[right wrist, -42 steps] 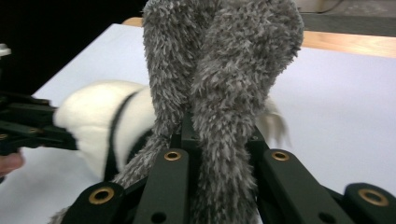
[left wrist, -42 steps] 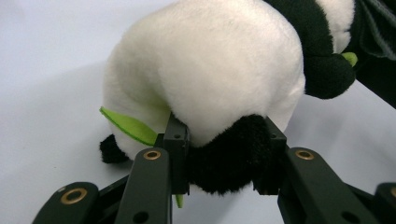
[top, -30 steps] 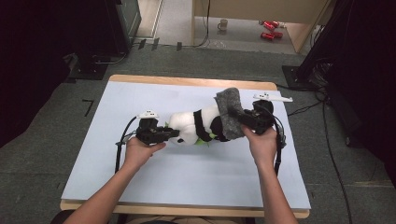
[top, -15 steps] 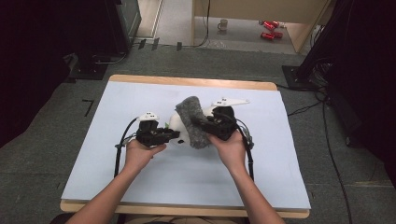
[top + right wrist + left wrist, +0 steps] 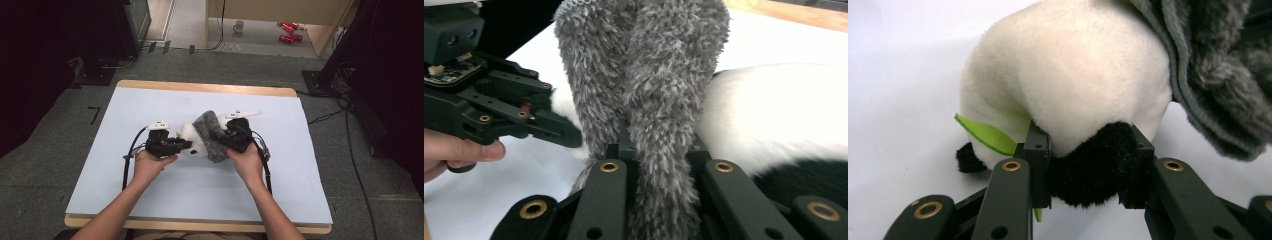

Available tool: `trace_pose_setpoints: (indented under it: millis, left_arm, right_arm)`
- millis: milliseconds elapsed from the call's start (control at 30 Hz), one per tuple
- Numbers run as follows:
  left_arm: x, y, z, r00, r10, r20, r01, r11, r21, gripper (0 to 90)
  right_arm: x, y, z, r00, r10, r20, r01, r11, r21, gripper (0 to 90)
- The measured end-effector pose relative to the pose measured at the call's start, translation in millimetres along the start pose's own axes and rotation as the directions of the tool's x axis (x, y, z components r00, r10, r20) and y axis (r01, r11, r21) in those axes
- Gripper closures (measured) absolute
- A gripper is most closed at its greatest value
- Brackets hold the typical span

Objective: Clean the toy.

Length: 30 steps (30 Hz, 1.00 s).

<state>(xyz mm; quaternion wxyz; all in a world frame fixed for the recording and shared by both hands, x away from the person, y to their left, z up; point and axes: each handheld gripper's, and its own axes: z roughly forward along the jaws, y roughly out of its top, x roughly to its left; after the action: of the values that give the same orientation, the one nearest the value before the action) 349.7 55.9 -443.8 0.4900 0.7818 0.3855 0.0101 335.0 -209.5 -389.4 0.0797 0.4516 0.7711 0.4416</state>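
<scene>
On the pale blue worktop (image 5: pixel 150 200), the left gripper (image 5: pixel 169 146) has its fingers (image 5: pixel 1038 155) clamped on a black paw of the white-and-black plush panda toy (image 5: pixel 1073 95), which lies at mid-worktop between both grippers. To the right, the right gripper (image 5: pixel 231 140) has its fingers (image 5: pixel 616 170) pinching the fuzzy grey fabric sock (image 5: pixel 659 90), draped over the panda's top.

bare table (image 5: pixel 150 200) all round, plush toy (image 5: pixel 192 137) and grey sock (image 5: pixel 212 142) crowding the middle
</scene>
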Motion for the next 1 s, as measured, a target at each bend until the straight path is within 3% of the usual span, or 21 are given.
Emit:
trace_pose_setpoints:
  millis: [200,467,533,567,700,733,800,867,900,1000]
  left_arm:
    - [5.4,2.1,-0.6,0.9998,-0.009,0.016,0.009,1.0,0.004,65.9]
    - [9.5,6.1,0.9,0.9995,-0.016,0.026,0.016,0.9999,0.006,65.9]
    - [11.0,7.0,1.0,0.9993,-0.018,0.032,0.017,0.9998,0.009,65.9]
    - [11.7,7.4,1.1,0.9991,-0.018,0.038,0.017,0.9998,0.011,65.9]
    - [12.7,7.7,0.7,0.9992,-0.004,0.039,0.004,0.9999,0.014,66.1]
    - [12.6,7.7,0.7,0.9993,-0.003,0.037,0.003,0.9999,0.012,66.2]
    - [11.2,7.5,1.2,0.9994,0.009,0.034,-0.009,0.9999,0.009,66.2]
    - [9.0,7.6,1.4,0.9994,0.008,0.033,-0.008,0.9999,0.009,66.2]
    - [8.4,7.8,1.1,0.9994,0.011,0.034,-0.011,0.9999,0.01,66.2]
    - [5.6,7.8,-0.1,0.9991,0.014,0.041,-0.014,0.9999,0.008,66.1]
  right_arm:
    - [-7.3,2.2,-16.2,0.9995,0.003,0.032,-0.003,1.0,-0.011,79.1]
    - [-32.4,0.0,-44.5,0.9953,0.07,0.066,-0.067,0.997,-0.05,78.8]
    - [-41.7,-2.1,-53.3,0.9916,0.098,0.083,-0.094,0.994,-0.057,78.5]
    - [-49.3,-3.9,-61.9,0.986,0.122,0.114,-0.115,0.991,-0.064,78.6]
    - [-58.0,-4.9,-75.8,0.9794,0.144,0.142,-0.133,0.988,-0.084,78.7]
    - [-58.8,-2.9,-85.0,0.9787,0.147,0.143,-0.131,0.985,-0.112,78.7]
    - [-56.9,-0.3,-89.3,0.9799,0.147,0.134,-0.131,0.983,-0.127,78.7]
    - [-40.6,10.9,-92.3,0.9902,0.111,0.084,-0.096,0.981,-0.169,78.4]
    - [-40.6,10.9,-92.3,0.9902,0.111,0.084,-0.096,0.981,-0.169,78.4]
    - [-17.3,18.6,-71.9,0.9976,0.057,0.04,-0.051,0.987,-0.15,78.1]
